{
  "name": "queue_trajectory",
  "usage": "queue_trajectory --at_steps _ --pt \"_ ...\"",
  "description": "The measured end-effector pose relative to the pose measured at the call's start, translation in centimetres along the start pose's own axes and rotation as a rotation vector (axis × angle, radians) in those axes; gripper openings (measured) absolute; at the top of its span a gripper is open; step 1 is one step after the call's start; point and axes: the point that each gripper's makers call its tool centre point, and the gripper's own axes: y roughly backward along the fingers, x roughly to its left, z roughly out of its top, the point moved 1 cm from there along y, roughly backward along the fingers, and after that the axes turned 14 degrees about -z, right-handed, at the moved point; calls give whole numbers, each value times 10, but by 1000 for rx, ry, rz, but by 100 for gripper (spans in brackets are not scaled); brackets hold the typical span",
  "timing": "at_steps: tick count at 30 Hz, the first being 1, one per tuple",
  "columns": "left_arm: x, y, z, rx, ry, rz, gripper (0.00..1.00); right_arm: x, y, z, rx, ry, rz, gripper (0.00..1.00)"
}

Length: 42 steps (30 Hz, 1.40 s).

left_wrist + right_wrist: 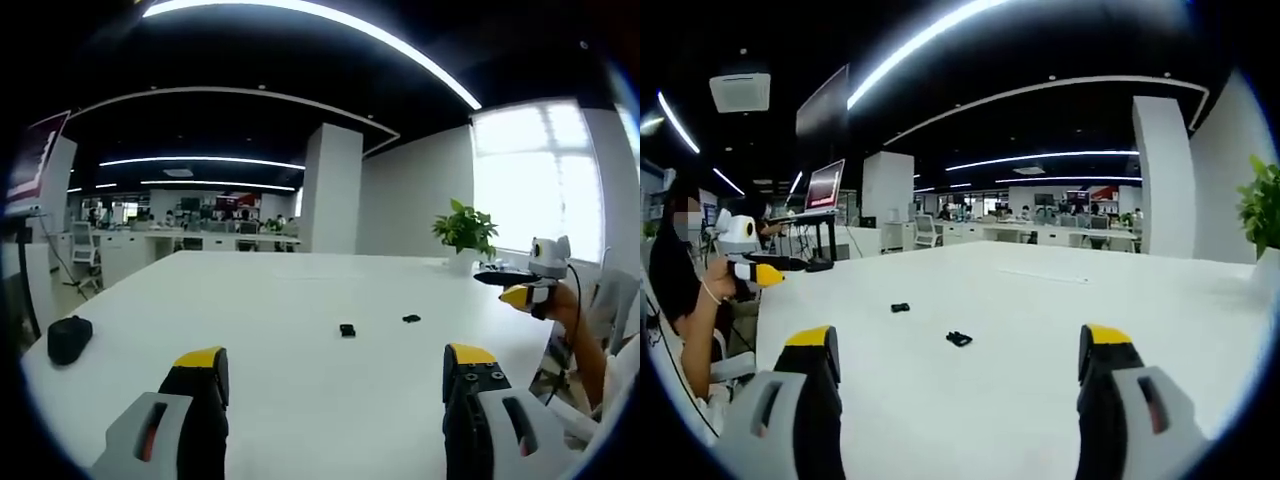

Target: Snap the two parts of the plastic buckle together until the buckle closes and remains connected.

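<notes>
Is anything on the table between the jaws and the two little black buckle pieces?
No, nothing visible blocks them. In the left gripper view, only bare white table lies between the open left gripper and the two buckle parts. The right gripper is open too, with the same bare stretch ahead.

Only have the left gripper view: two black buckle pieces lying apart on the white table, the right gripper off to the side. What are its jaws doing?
Observer: The right gripper has its jaws wide open, with nothing between them.
Operator: Which piece is nearer it?
Observer: In the right gripper view, one buckle part lies close ahead of its jaws. The other part lies farther off, toward the left gripper.
Operator: How does the left gripper look from there?
Observer: It is held up in a hand by the edge of the table, clear of both parts.
</notes>
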Motion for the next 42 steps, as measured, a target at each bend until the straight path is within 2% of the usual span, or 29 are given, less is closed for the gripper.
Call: queue_trajectory --at_steps 5,12,19,29,37,42 --pt "-1 0 1 -1 -2 -3 90 -4 -5 3 -37 17 -20 100" --pt "-1 1 3 -12 -2 0 90 -8 -18 3 -53 14 -20 100" --pt "1 1 1 -7 0 4 90 -7 -31 -3 -35 30 -17 100" --pt "-2 0 0 -3 -4 -1 89 -11 -42 -4 -25 -1 -35 100" --pt "-3 0 -1 1 -5 -1 89 -13 -48 -5 -25 -18 -32 100" --pt "-3 0 -1 0 -6 -2 89 -15 -58 -6 -25 -25 -22 100"
